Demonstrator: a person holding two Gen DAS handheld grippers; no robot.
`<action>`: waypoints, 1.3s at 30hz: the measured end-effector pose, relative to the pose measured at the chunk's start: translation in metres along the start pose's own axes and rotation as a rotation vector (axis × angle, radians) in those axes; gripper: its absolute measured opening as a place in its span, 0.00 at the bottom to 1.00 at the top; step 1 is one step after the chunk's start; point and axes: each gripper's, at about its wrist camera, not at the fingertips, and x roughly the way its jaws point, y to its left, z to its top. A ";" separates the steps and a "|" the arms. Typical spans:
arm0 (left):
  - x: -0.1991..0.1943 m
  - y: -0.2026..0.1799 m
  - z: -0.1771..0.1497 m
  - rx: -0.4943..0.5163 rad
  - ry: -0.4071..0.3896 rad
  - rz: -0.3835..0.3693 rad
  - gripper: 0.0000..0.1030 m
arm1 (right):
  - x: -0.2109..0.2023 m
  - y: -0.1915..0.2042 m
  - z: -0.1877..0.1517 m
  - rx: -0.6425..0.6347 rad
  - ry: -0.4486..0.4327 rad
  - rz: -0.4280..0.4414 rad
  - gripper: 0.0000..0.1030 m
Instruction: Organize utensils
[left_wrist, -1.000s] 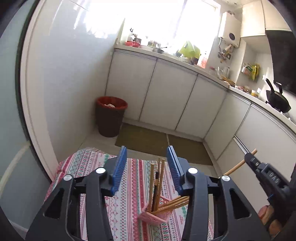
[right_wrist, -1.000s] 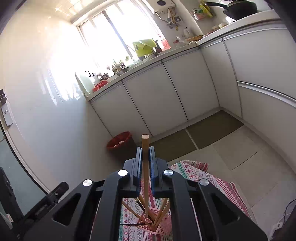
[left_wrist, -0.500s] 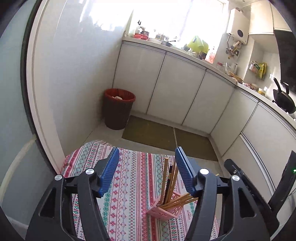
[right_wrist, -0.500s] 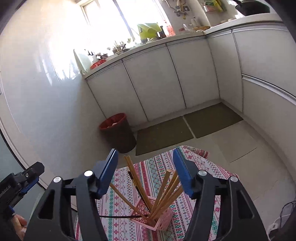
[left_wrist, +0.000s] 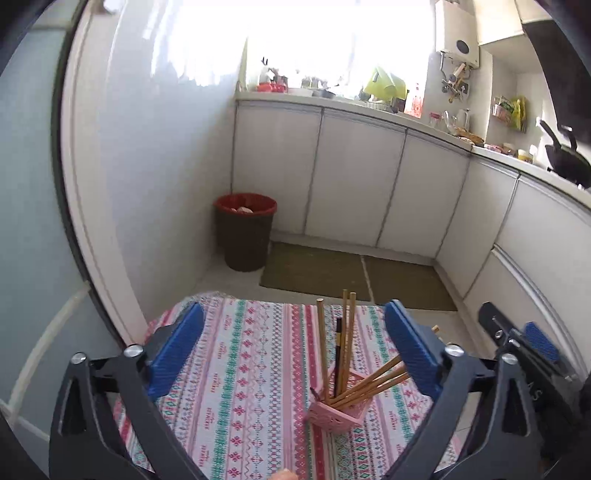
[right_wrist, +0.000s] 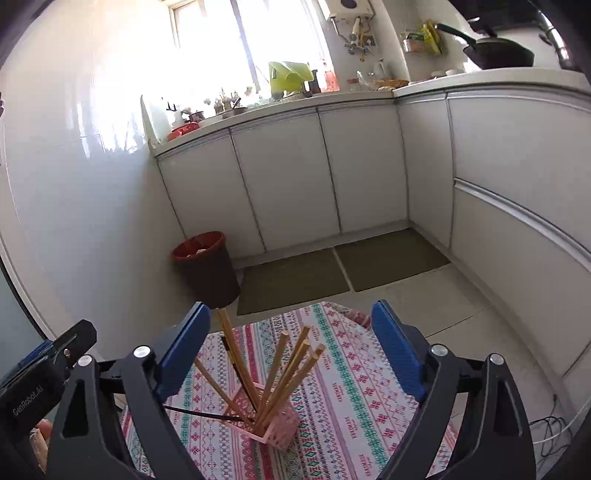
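A small pink holder (left_wrist: 338, 415) (right_wrist: 273, 424) stands on a table under a striped patterned cloth (left_wrist: 240, 369). Several wooden chopsticks (left_wrist: 321, 332) (right_wrist: 280, 354) and a black one fan out of it. My left gripper (left_wrist: 293, 314) hovers above and short of the holder. Its jaws are opening wide, with nothing pressed between the blue pads. My right gripper (right_wrist: 291, 312) hangs over the holder from the other side. Its jaws are opening too and grip nothing. The chopstick tops reach up toward the gap and touch neither pad.
A red-rimmed waste bin (left_wrist: 245, 229) (right_wrist: 207, 266) stands on the floor beyond the table by the wall. White cabinets (left_wrist: 354, 184) run along the back and right under a cluttered counter. Two dark mats (left_wrist: 317, 271) lie before them.
My right gripper let go of the wooden chopstick it was clamping; that stick now stands in the holder. Both grippers' jaws spread wide and both drew back slightly from the holder.
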 end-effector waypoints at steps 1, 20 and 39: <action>-0.006 -0.003 -0.004 0.004 -0.025 0.020 0.93 | -0.005 -0.002 -0.001 -0.010 -0.010 -0.029 0.93; -0.073 -0.047 -0.048 0.077 -0.072 -0.001 0.93 | -0.092 -0.062 -0.035 -0.024 -0.003 -0.186 0.93; -0.071 -0.053 -0.054 0.081 -0.074 0.009 0.93 | -0.097 -0.072 -0.031 0.012 -0.010 -0.174 0.93</action>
